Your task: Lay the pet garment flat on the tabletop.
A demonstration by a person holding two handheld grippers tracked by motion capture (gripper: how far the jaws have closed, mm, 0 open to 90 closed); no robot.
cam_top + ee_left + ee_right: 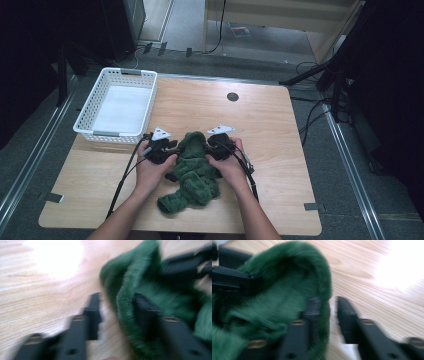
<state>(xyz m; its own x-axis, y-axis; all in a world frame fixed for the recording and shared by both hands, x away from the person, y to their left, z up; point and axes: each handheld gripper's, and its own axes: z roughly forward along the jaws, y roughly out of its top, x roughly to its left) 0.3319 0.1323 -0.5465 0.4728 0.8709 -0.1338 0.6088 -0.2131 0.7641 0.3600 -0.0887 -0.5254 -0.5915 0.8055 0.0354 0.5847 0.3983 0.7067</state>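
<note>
A fluffy dark green cloth [196, 172] lies crumpled on the wooden table [280, 150], near its front edge. The person's hands hold my left gripper [171, 147] at the cloth's upper left and my right gripper [214, 144] at its upper right. In the left gripper view, the gripper [116, 301] straddles a folded rim of the cloth [125, 297], which lies against one jaw with bare wood showing beside the other. In the right gripper view, the gripper [327, 300] has the cloth's rim [294, 270] between narrow jaws, with a thin strip of table beside one. Both views are blurred.
A white plastic basket [115, 134] with a white lining stands at the table's back left corner. A dark round grommet [232, 96] sits in the tabletop at the back. Black cables [122, 180] trail from the grippers toward the front edge. Bare wood stretches to the right.
</note>
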